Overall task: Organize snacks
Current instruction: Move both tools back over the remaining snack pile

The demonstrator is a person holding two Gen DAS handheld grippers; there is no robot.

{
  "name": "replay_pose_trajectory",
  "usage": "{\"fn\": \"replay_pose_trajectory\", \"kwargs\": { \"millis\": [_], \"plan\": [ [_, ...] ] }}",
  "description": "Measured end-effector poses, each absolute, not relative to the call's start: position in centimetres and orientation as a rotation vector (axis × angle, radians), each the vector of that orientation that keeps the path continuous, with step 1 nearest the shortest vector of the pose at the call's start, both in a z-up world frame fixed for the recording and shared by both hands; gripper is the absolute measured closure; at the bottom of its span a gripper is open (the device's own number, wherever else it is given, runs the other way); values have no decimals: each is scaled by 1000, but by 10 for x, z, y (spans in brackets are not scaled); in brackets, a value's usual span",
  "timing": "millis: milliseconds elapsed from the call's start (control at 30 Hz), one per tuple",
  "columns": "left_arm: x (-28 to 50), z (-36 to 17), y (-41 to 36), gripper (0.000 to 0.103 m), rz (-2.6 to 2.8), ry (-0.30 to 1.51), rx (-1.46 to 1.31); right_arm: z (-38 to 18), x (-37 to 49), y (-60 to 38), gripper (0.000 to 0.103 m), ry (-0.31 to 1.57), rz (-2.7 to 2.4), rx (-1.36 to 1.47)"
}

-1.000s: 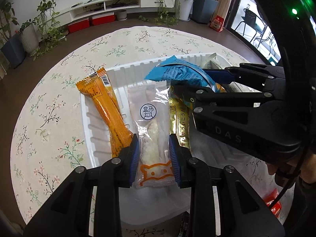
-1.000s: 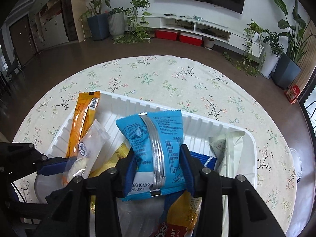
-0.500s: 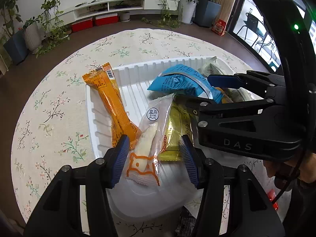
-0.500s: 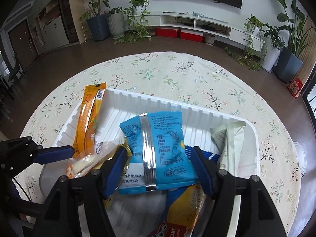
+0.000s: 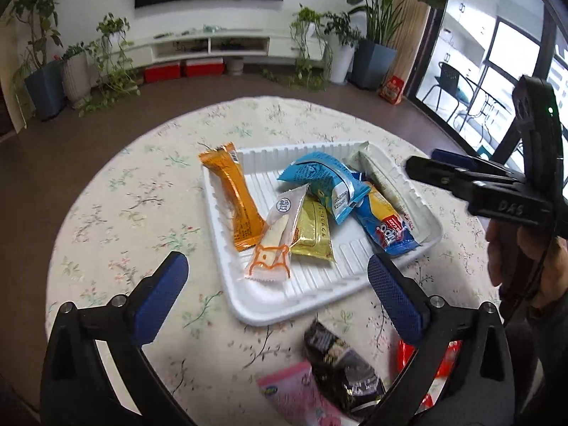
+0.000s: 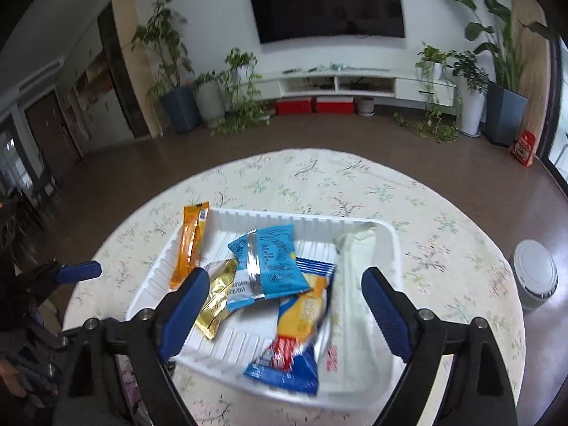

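Observation:
A white ribbed tray (image 5: pixel 319 298) (image 6: pixel 312 222) on the round floral table holds several snacks: an orange stick pack (image 5: pixel 234 197) (image 6: pixel 190 248), a clear pack with an orange bear print (image 5: pixel 275 245), a gold pack (image 5: pixel 314 230) (image 6: pixel 216 298), a light blue pack (image 5: pixel 326 181) (image 6: pixel 268 264), a blue and yellow cake pack (image 5: pixel 387 225) (image 6: pixel 294 333) and a pale green pack (image 5: pixel 380 174) (image 6: pixel 358 284). My left gripper (image 5: pixel 277 294) is open and empty, pulled back above the tray's near edge. My right gripper (image 6: pixel 284 309) is open and empty above the tray; it also shows in the left wrist view (image 5: pixel 458 170).
Loose snacks lie on the table in front of the tray: a black pack (image 5: pixel 340 365), a pink pack (image 5: pixel 301 397) and a red pack (image 5: pixel 440 362). A white-lidded can (image 6: pixel 534 277) stands beyond the table's right edge. Plants and a TV shelf line the far wall.
Both grippers opened wide and drew back and up from the tray. The clear bear pack and the light blue pack, held a second ago, now lie in the tray.

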State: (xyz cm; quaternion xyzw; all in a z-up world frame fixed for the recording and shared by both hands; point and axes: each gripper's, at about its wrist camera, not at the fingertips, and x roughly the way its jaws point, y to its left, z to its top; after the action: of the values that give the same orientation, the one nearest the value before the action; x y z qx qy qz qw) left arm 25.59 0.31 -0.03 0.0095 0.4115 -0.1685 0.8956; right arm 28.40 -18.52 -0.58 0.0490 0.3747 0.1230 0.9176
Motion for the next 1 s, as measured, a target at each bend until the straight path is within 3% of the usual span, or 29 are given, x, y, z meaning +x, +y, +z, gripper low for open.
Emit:
{"fn": "replay_pose_trajectory", "kwargs": {
  "millis": [200,467,800,867,933,1000],
  "plan": [
    [201,12,26,0,-327,830,-28,3,221,-219,10,722,229,191],
    [144,-3,47,1,-240,932,-112,-20,136,-224,10,696,210,249],
    [130,-37,25,1,-208,1016,-97,-47,107,-215,11,707,220,225],
    [136,-41,20,7,-207,1030,-65,-48,105,-216,10,700,218,227],
    [141,-47,18,26,-200,1058,-45,-50,103,-215,10,701,213,219],
    [145,-54,17,37,-198,1077,-30,-50,104,-215,10,699,217,219]
  ]
}}
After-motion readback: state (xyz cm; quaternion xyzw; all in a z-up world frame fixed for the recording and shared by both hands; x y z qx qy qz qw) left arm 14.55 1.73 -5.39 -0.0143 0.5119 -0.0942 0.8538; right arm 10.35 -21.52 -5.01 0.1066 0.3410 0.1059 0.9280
